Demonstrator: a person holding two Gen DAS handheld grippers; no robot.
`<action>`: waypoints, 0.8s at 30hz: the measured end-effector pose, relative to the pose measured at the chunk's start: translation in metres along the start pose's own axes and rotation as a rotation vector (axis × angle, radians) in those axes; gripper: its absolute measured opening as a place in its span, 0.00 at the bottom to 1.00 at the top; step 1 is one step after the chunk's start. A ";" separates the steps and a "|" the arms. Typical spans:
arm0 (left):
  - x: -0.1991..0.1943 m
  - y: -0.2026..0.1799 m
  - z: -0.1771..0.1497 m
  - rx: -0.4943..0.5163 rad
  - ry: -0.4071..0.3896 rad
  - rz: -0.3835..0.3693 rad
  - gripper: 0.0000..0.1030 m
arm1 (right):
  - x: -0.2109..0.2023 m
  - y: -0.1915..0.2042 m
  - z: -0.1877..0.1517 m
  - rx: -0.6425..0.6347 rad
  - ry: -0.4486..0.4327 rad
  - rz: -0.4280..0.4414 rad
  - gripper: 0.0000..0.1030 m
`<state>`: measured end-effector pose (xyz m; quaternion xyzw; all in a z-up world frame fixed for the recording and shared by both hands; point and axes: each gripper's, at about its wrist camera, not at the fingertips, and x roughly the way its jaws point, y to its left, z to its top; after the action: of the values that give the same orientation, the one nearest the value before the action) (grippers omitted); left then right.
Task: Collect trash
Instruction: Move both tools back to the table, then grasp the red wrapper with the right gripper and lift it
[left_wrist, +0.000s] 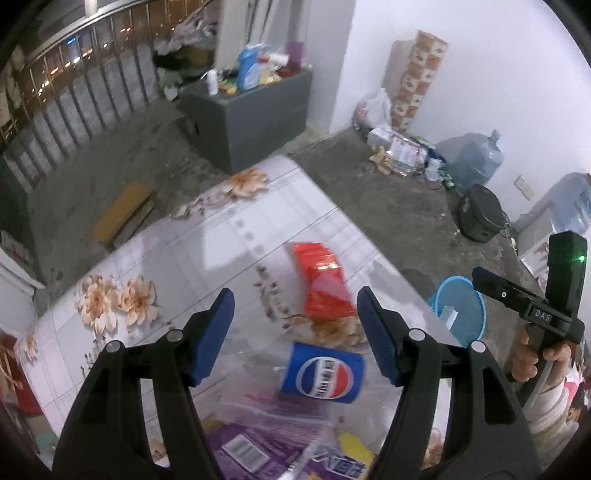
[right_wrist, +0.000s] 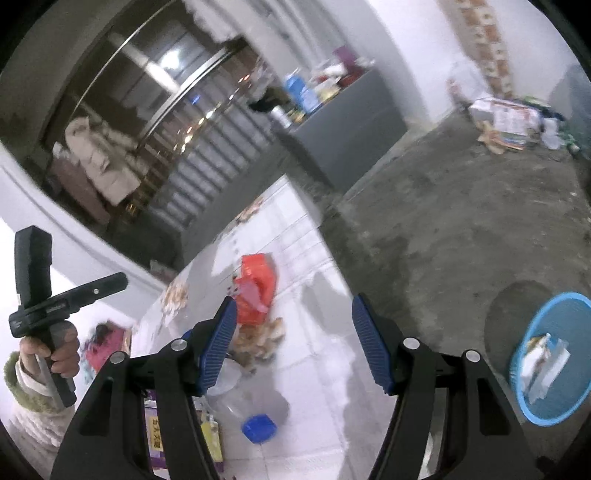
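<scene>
Both tongs, left (left_wrist: 295, 332) and right (right_wrist: 293, 341), gape wide and empty above the worktop (left_wrist: 122, 266); the red packet (left_wrist: 323, 284) and Pepsi bottle (left_wrist: 321, 373) lie near its right edge, probably awaiting the blue basket (right_wrist: 552, 354) on the floor just beyond.

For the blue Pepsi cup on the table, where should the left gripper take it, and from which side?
Probably take the Pepsi cup across its round body, near the middle. It lies tipped on its side on the table, logo up, so come from above with one finger on each curved flank. The left gripper is open, empty and already above it.
</scene>
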<state>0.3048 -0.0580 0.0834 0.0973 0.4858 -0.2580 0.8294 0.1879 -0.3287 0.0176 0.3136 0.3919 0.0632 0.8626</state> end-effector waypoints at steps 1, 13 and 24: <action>0.005 0.005 -0.001 -0.003 0.005 0.002 0.63 | 0.011 0.003 0.004 -0.007 0.016 0.007 0.61; 0.094 0.015 0.009 -0.013 0.142 -0.061 0.37 | 0.139 0.036 0.022 -0.144 0.190 0.003 0.55; 0.145 0.000 0.003 0.052 0.231 -0.075 0.15 | 0.178 0.065 0.011 -0.370 0.231 -0.111 0.23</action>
<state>0.3644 -0.1076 -0.0389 0.1298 0.5747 -0.2882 0.7549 0.3264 -0.2192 -0.0513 0.1187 0.4864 0.1216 0.8570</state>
